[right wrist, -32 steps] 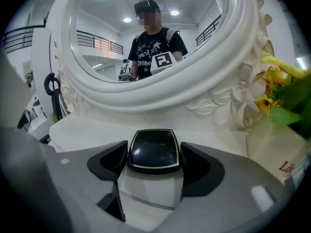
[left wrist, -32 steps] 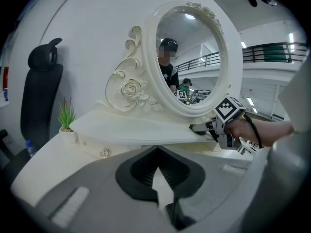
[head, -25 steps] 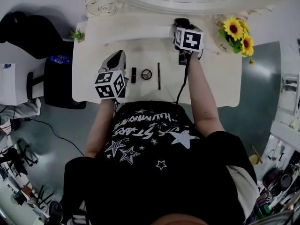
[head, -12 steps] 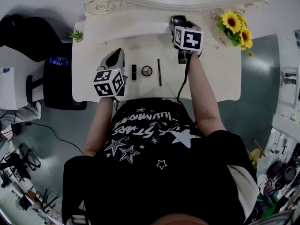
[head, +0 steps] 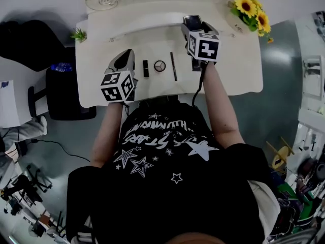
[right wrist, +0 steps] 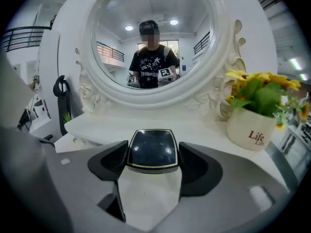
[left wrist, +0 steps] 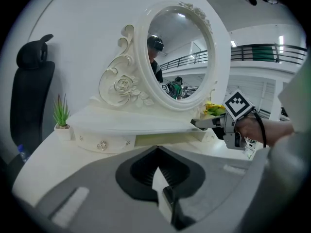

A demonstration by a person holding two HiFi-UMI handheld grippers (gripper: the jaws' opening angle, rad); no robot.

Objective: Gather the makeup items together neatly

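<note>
Brightly and evenly lit from overhead, with ceiling lamps reflected in the oval mirror and two soft glints on the black compact just below it. Greyer, dimmer and lower in contrast from the head camera, with the white dressing table under the mirror nearly washed out and carrying only weak, soft shadows. Heavily bent by the wide-angle lens in both gripper views, with black corners. Blurred in the near grey foreground below the mirror, sharper around its carved frame.

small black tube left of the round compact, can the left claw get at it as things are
Probably yes: left claw sits just beside the black tube, bare tabletop between them; its jaws look shut, so they'd need opening.
</note>
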